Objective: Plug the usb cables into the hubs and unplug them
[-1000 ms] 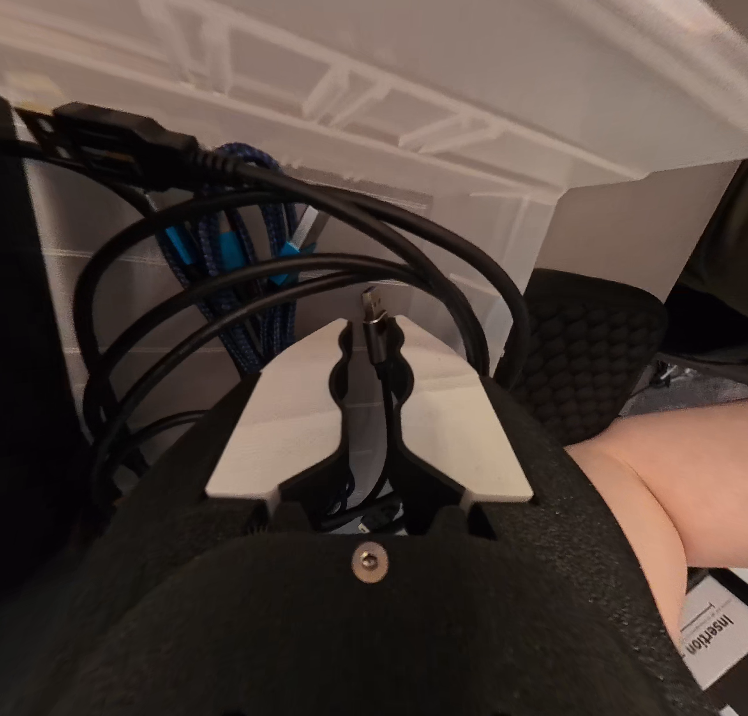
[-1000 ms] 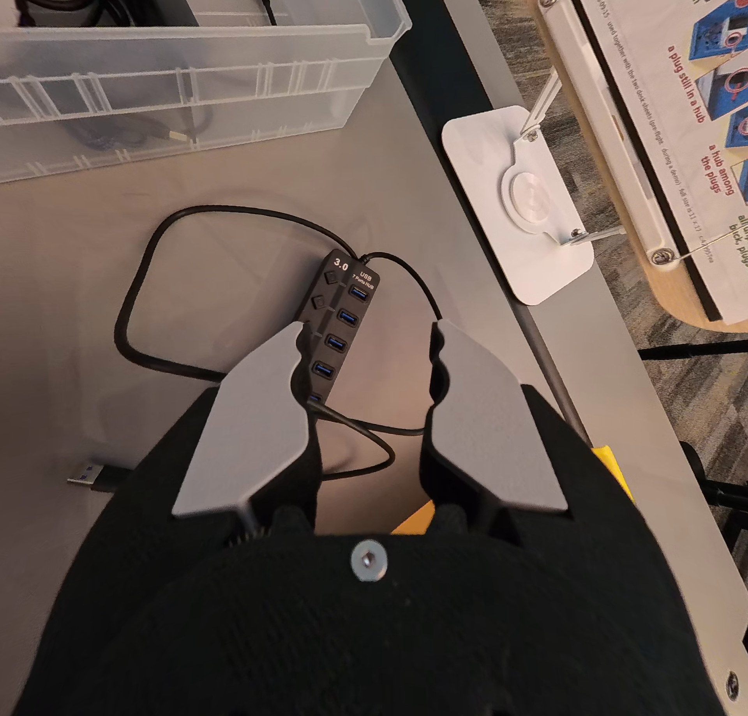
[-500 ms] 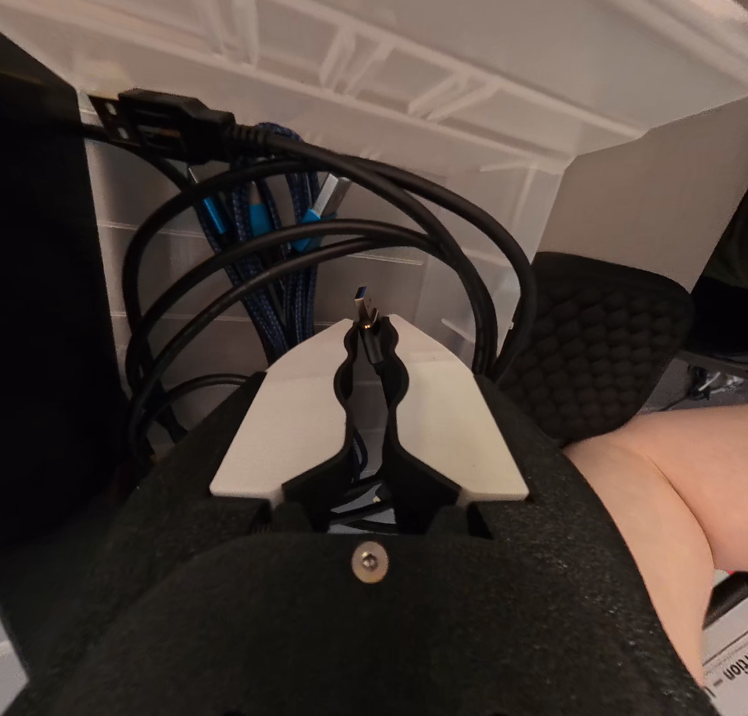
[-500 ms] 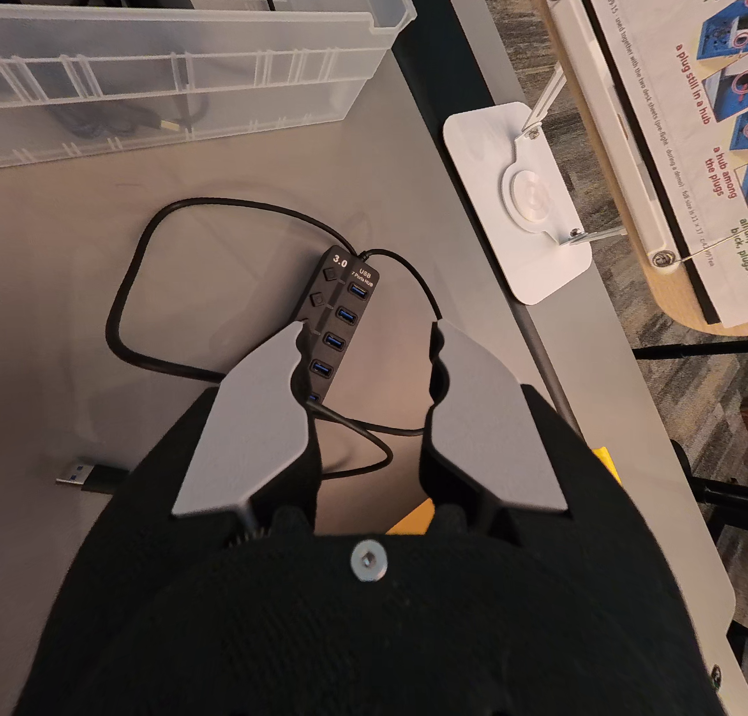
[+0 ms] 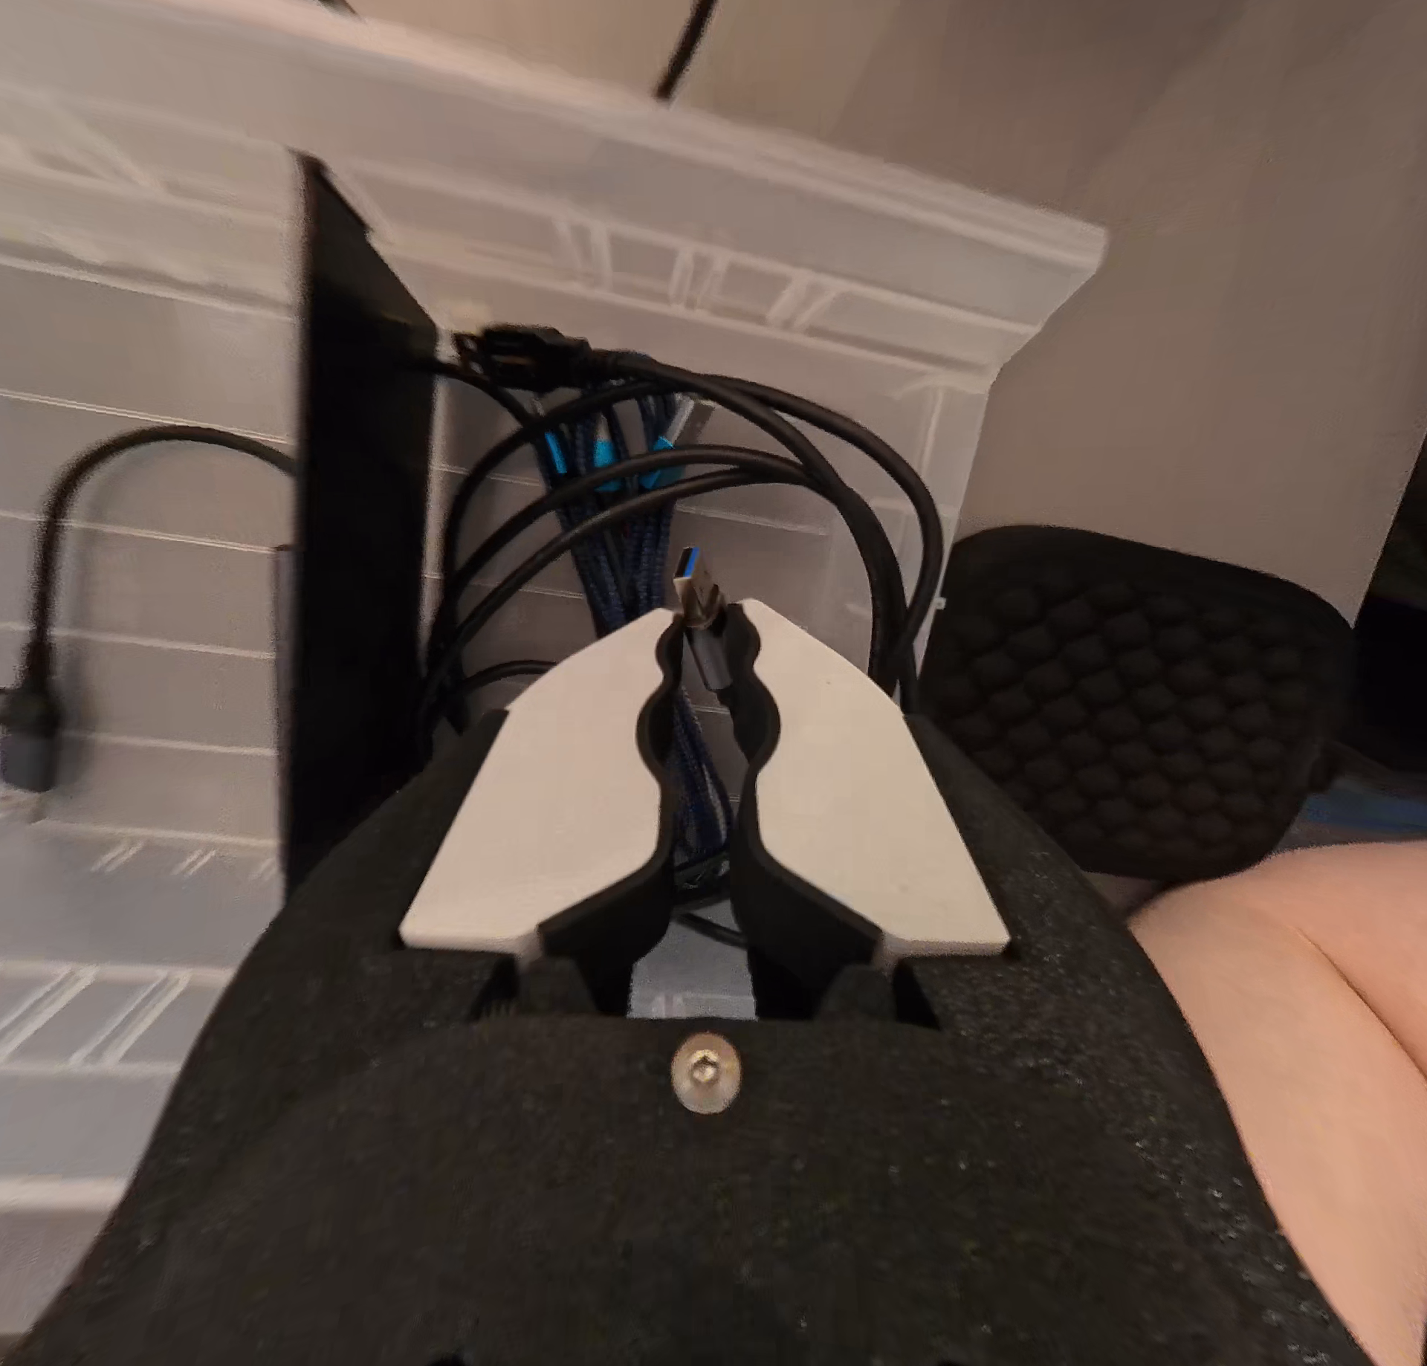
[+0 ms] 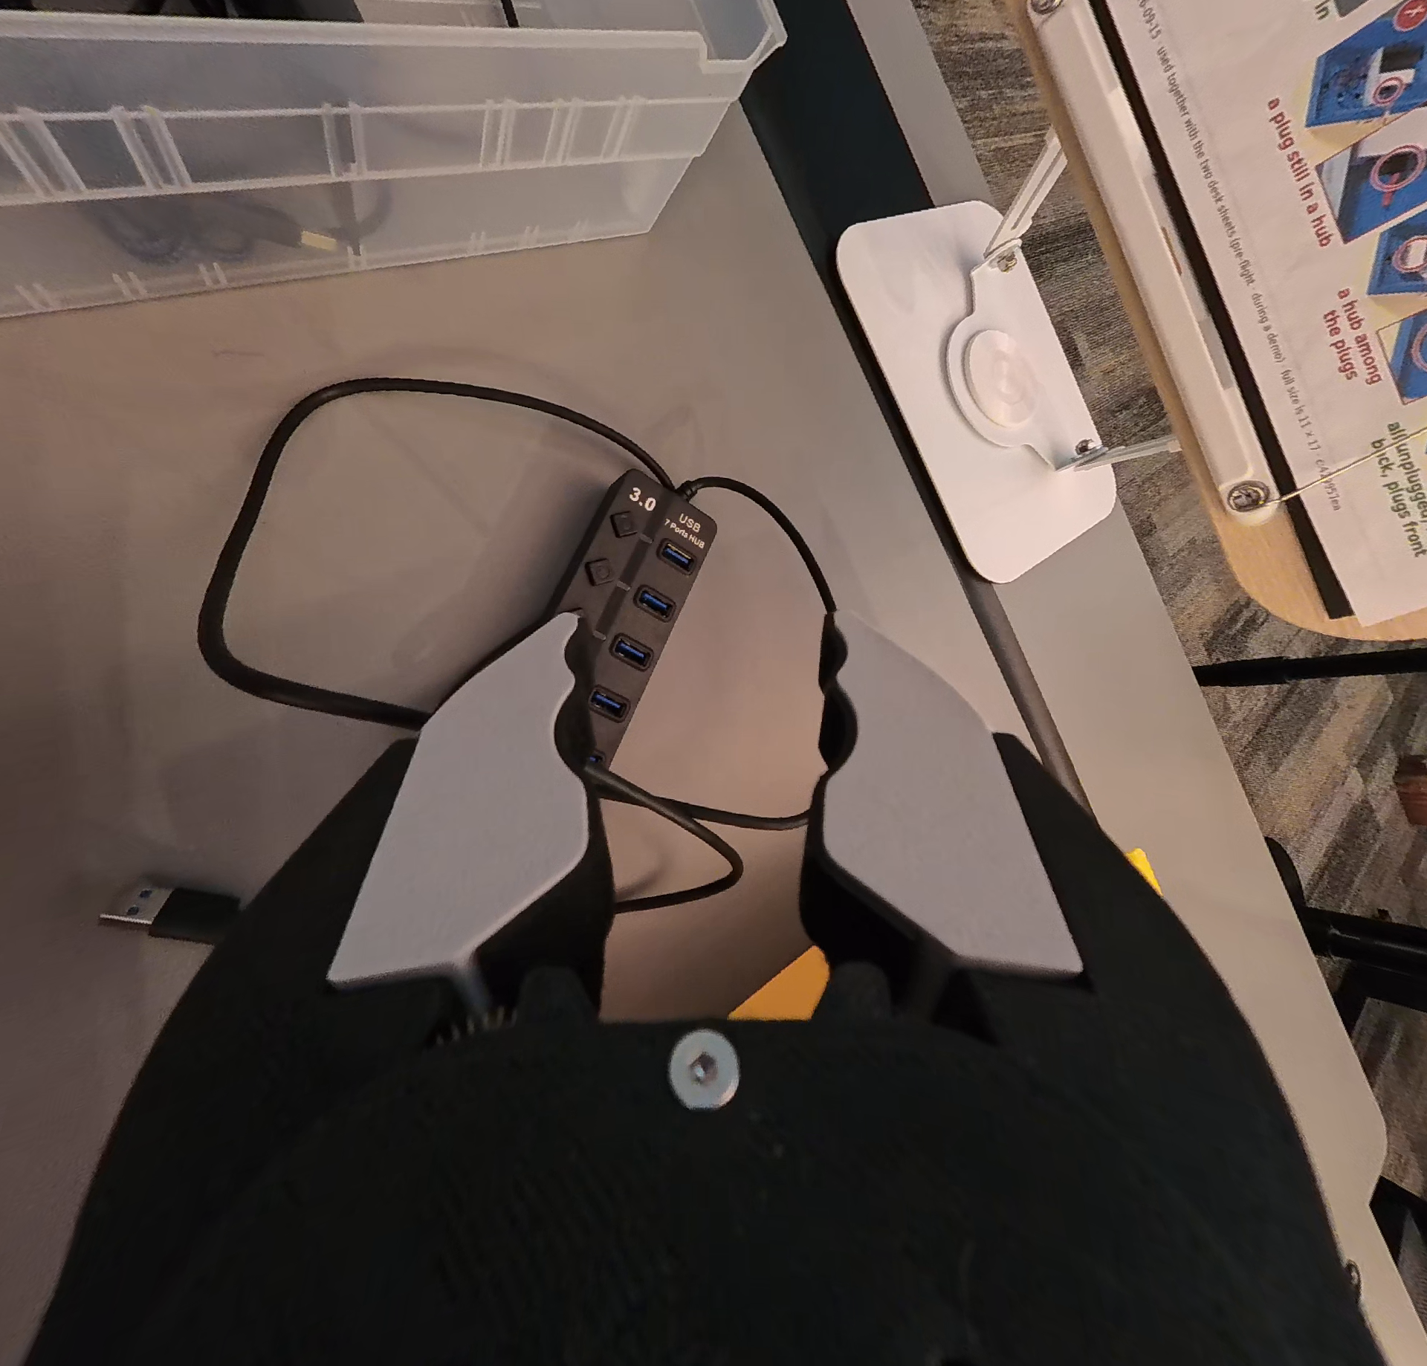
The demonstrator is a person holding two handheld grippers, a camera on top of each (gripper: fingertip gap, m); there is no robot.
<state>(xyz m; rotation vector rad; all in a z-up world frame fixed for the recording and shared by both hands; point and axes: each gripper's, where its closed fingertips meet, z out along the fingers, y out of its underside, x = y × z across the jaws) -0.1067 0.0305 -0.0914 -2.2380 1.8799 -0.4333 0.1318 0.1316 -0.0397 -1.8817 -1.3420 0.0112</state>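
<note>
A: Since a second earlier, what had moved on the left side?

B: Lifted and pulled back, the left gripper (image 5: 704, 609) had carried its USB plug (image 5: 697, 594) higher in the clear bin (image 5: 695, 194); the black divider (image 5: 355, 557) now stood to its left, and a further black cable (image 5: 38, 611) showed beyond that divider.

A: Was that gripper holding the plug?

B: Yes, its tips were pinched on the grey shell of the plug, whose metal end with the blue tongue stuck out just past them, tilted a little left. Ahead of it lay looped black cables (image 5: 772, 464) and a blue braided bundle (image 5: 618, 526). A forearm (image 5: 1297, 1059) was at its right, near a black textured pad (image 5: 1135, 696).

A: And the right one?

B: Hardly shifted. The right gripper (image 6: 703, 622) hovered above the grey desk (image 6: 154, 557) with its fingers spread wide and nothing between them. The black USB hub (image 6: 645, 595) lay just ahead, its near end hidden under the left finger, its blue ports facing up. The hub's own cable (image 6: 255, 557) looped off to the left, and a loose plug (image 6: 154, 908) lay on the desk at the left. A white stand base (image 6: 981, 387) sat off to the right, beyond the desk edge.
</note>
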